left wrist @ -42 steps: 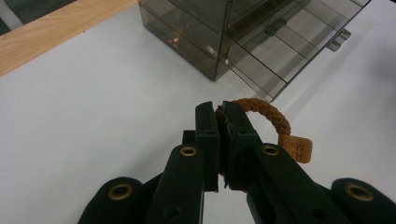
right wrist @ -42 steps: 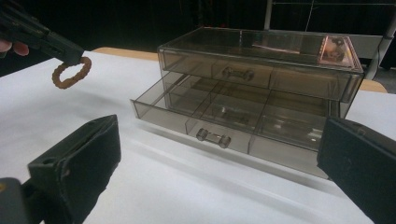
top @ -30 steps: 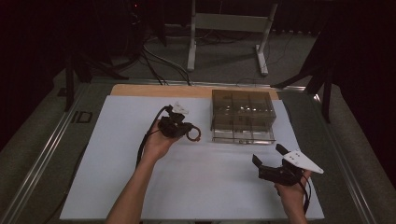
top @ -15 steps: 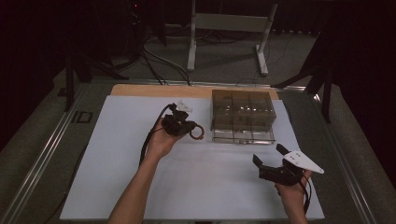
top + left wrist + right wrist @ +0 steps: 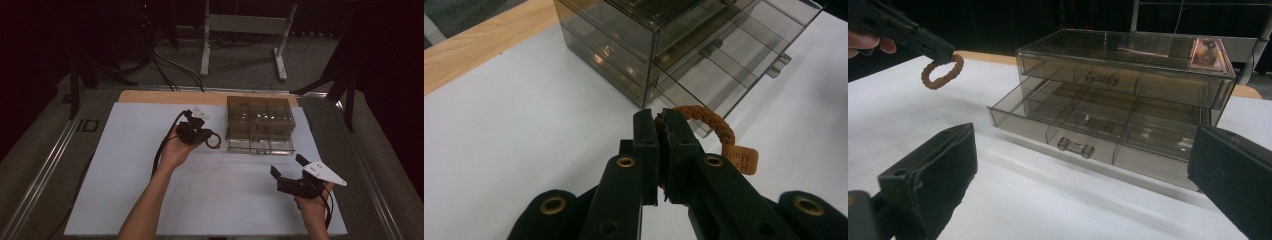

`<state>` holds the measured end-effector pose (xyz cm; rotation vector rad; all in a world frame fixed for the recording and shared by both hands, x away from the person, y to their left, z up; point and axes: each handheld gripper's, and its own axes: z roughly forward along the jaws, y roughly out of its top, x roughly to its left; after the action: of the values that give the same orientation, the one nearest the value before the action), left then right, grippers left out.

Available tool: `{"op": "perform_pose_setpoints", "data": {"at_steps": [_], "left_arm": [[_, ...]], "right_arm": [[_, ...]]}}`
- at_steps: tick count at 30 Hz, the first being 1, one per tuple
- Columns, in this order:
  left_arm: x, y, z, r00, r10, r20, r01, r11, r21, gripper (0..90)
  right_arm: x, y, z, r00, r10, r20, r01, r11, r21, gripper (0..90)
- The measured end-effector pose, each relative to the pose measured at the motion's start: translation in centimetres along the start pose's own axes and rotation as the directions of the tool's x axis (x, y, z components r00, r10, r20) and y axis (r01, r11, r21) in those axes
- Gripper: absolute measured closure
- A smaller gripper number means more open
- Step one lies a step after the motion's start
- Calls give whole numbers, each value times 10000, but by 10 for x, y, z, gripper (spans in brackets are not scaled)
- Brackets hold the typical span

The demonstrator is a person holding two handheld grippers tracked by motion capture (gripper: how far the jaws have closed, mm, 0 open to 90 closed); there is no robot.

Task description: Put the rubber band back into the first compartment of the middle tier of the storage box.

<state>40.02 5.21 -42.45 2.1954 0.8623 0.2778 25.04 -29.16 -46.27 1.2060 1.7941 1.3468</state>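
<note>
A brown braided bracelet (image 5: 710, 119) with a small leather tag (image 5: 740, 160) hangs just above the white mat, and my left gripper (image 5: 659, 117) is shut on it. In the high view this left gripper (image 5: 200, 134) and the bracelet (image 5: 214, 141) are just left of a smoky clear drawer box (image 5: 259, 117). The box's lower drawer (image 5: 1068, 125) is pulled out and divided into compartments. My right gripper (image 5: 290, 172) stands open near the front right, its jaws wide apart and aimed at the open drawer. In the right gripper view the bracelet (image 5: 941, 71) hangs at upper left.
The white mat (image 5: 125, 165) covers most of the table, with a wooden strip (image 5: 165, 96) along its far edge. A metal rail (image 5: 45, 165) runs down the left side. Stand legs (image 5: 205, 50) and cables lie on the floor beyond.
My left gripper, holding the bracelet, has edged a little to the right, closer to the drawer box. The right gripper has stayed put.
</note>
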Motion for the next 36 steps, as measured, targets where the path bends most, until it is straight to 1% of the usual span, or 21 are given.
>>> {"op": "perform_pose_setpoints", "data": {"at_steps": [6,11,21,24,30,35,36], "left_arm": [[-2,4,2,10000,-30,8,30,10000,-50,882],[-4,6,5,10000,39,25,-39,10000,-28,882],[-8,11,10,10000,37,67,-37,10000,-20,882],[-9,14,12,10000,-30,69,31,10000,-71,882],[-11,17,16,9999,-39,101,39,10000,-74,882],[-14,21,20,9999,2,149,-1,10000,-66,882],[-16,22,21,9999,66,154,-66,10000,-33,882]], "right_arm": [[0,0,0,10000,15,2,-15,10000,-17,0],[0,0,0,10000,10,-6,-10,10000,-23,0],[0,0,0,10000,11,-5,-11,10000,1,0],[0,0,0,10000,2,-1,-2,10000,1,0],[0,0,0,10000,-2,-1,2,10000,-5,0],[0,0,0,10000,15,0,-15,10000,-19,0],[0,0,-1,10000,13,-1,-13,10000,-25,0]]}}
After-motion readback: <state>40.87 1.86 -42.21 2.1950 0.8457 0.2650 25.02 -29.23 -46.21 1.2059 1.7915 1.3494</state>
